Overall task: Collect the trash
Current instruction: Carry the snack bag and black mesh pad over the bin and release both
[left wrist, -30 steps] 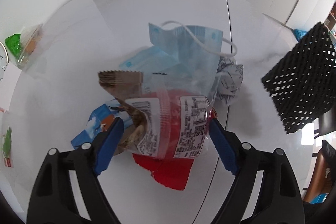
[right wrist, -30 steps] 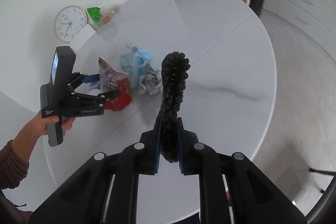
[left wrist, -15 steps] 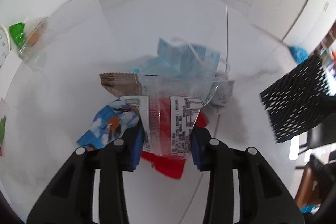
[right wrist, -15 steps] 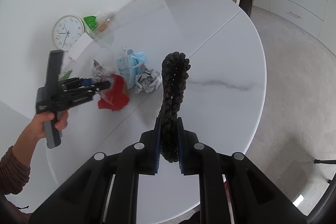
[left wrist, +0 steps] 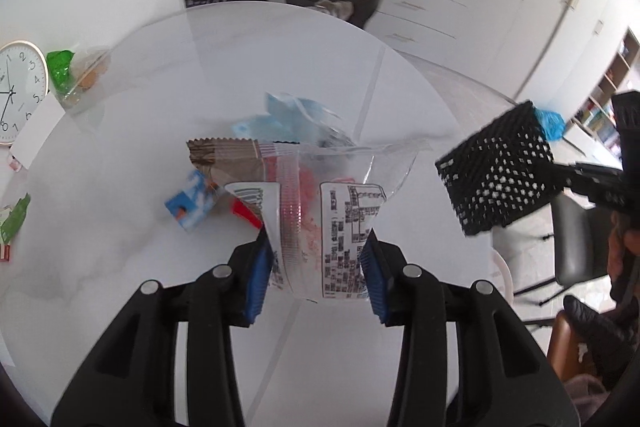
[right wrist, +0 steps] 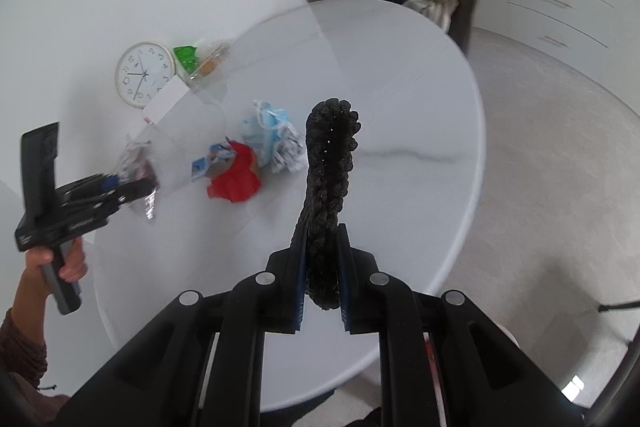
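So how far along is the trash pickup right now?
Early. In hand: the left hand-held gripper pinches a clear labelled bag, lifted off the table; its jaws are opening slightly. The right hand-held gripper is shut on the black mesh basket. Left: the red wrapper, blue mask, crumpled paper, small blue packet.

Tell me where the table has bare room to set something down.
Free: the table's right half, beyond the seam, and the near edge below the red wrapper. Crowded: the trash pile around the mask, and the clock corner.
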A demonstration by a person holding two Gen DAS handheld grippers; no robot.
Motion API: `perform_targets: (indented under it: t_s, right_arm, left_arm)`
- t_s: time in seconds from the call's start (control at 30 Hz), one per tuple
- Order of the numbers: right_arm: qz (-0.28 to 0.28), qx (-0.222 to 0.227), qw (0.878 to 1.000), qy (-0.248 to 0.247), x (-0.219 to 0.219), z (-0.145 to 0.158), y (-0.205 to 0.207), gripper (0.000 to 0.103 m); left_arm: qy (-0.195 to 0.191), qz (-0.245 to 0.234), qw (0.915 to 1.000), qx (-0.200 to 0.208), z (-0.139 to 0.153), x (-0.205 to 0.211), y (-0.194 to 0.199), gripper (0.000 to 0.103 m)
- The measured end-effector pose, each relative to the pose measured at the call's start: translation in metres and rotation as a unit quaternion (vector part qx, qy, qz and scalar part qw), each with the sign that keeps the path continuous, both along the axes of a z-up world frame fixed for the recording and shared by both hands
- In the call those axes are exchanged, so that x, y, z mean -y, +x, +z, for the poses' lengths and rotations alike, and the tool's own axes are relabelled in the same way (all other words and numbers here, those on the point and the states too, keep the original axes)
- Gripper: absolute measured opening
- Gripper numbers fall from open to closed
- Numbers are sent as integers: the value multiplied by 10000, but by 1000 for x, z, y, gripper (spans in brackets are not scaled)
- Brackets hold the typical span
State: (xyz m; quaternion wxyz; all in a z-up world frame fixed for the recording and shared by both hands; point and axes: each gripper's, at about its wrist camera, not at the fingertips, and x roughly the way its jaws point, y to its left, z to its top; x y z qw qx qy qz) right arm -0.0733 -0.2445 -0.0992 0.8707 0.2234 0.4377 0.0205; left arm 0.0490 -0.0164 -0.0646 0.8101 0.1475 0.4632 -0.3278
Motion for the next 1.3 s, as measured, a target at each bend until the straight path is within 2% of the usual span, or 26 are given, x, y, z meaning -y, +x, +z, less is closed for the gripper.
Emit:
perform_targets:
  t_s: [0.13, 0.27, 0.37, 0.43, 0.57, 0.67, 0.83, 0.87, 0.93, 0.97, 1.0, 1.07, 1.23, 1.3]
  right_arm:
    - [-321, -181, 9993, -88, 16, -5, -49, 15]
    - [-745, -449, 9961, -153, 35, -18, -100, 16]
    - [-1072, -746, 9912, -232, 50, -39, -134, 16]
    - [-1252, -981, 9871, -180, 60, -63, -153, 16]
    - [-1414, -1513, 9782, -135, 70, -130, -173, 15]
    - [-1464, -1997, 9689, 52, 74, -200, -174, 16]
    - [-1328, -2775, 9512, 243, 68, -292, -165, 15]
    - [-1302, -2868, 9488, 252, 66, -302, -164, 18]
    - [-1245, -3084, 9427, 284, 62, -322, -161, 31]
    - [-1242, -3113, 9416, 327, 61, -326, -161, 50]
    - [-1259, -3097, 9417, 368, 61, -328, -162, 63]
    - [-1278, -3011, 9443, 355, 63, -323, -170, 76]
    - [-1464, -2703, 9514, 159, 73, -285, -195, 84]
    - [-1734, -2528, 9518, 84, 79, -263, -212, 92]
  left_arm:
    - [-34, -264, 9995, -157, -2, 18, -40, 42]
    - [-80, -743, 9964, -398, -12, 55, -82, 42]
    - [-41, -1130, 9918, -604, -25, 86, -105, 43]
    - [-14, -1354, 9884, -688, -32, 105, -116, 42]
    - [67, -1765, 9820, -672, -39, 138, -140, 43]
    - [160, -2041, 9764, -680, -45, 160, -154, 43]
    - [376, -2253, 9705, -775, -58, 185, -169, 43]
    - [444, -2325, 9684, -783, -62, 190, -172, 43]
    - [559, -2368, 9669, -772, -66, 197, -175, 43]
    - [631, -2413, 9651, -799, -71, 201, -178, 43]
    - [674, -2430, 9644, -800, -73, 202, -181, 43]
    - [763, -2460, 9628, -819, -80, 206, -184, 43]
    - [908, -2556, 9578, -948, -97, 217, -194, 43]
    - [982, -2644, 9541, -1007, -108, 224, -199, 44]
